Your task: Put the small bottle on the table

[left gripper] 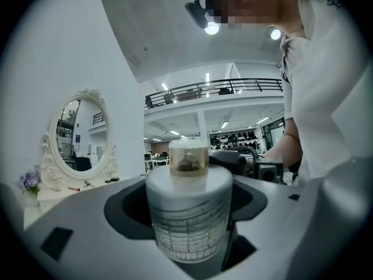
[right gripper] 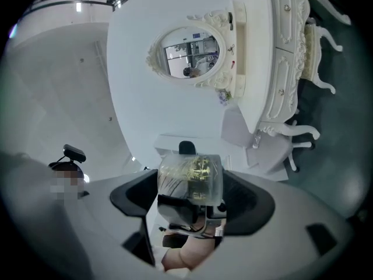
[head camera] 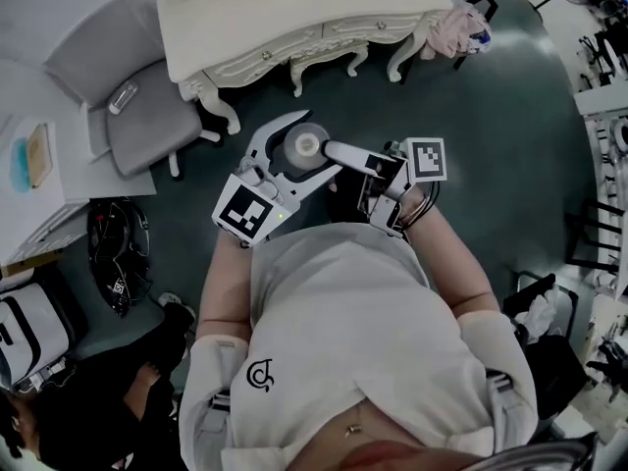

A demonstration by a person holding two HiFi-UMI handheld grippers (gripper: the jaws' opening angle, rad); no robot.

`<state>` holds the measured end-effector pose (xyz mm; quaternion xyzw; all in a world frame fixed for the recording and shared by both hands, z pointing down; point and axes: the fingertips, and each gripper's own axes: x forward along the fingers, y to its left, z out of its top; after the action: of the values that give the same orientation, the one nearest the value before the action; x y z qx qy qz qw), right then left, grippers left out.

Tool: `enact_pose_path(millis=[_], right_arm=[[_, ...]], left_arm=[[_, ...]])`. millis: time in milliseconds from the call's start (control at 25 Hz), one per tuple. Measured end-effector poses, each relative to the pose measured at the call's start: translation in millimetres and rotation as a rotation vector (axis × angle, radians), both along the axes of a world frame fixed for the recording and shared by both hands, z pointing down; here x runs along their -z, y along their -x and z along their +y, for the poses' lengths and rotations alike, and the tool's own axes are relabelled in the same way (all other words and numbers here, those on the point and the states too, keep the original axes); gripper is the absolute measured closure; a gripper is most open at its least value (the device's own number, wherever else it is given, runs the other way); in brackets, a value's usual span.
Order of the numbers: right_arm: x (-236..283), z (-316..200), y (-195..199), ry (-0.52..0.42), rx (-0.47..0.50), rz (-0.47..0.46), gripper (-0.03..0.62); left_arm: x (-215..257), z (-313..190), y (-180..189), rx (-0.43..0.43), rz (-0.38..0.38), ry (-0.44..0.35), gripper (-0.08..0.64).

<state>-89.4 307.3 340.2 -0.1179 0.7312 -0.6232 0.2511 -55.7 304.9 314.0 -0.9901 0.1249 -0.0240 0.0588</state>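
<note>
Left gripper view: left gripper clamped on the bottle. Right gripper view – right gripper clenches its cap. Head view – table edge at top, open floor between.

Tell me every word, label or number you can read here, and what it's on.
Nothing here reads clearly.
On the small bottle: rows of print on its side, too blurred to read.
On the cap: a gold emblem, no legible letters.
On the white shirt: a dark logo, perhaps "C" around a smaller mark, unsure.
On the marker cubes: black-and-white square patterns, no words.
</note>
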Motion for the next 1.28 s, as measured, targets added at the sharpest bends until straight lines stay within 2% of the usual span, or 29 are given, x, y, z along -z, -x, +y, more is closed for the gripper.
enact_pose_path(millis=[200, 360, 600, 880, 1080, 1280], right_arm=[[5.8, -70.5, -51.7, -0.01, 0.086, 0.016, 0.247], [10.9, -124.1, -90.4, -0.025, 0.143, 0.027, 0.247], [12.4, -186.6, -125.7, -0.022, 0.2, 0.017, 0.247], [1.4, -256.1, -129.7, 0.008, 0.201, 0.009, 0.247], [-7.8, -298.6, -124.4, 0.018, 0.19, 0.018, 0.247], [-14.8, -367.3, -122.6, 0.034, 0.165, 0.022, 0.247]], left_arm=[[9.4, -73.0, -51.2, 0.081, 0.027, -0.006, 0.213], [12.3, -128.7, -88.8, 0.151, 0.018, -0.013, 0.213], [12.6, -193.5, -123.5, 0.219, 0.002, -0.011, 0.212], [-2.9, -264.1, -127.1, 0.243, -0.022, 0.041, 0.213], [-8.4, -306.6, -122.8, 0.219, -0.014, 0.037, 0.212], [-16.8, -375.0, -120.0, 0.205, -0.025, 0.048, 0.213]])
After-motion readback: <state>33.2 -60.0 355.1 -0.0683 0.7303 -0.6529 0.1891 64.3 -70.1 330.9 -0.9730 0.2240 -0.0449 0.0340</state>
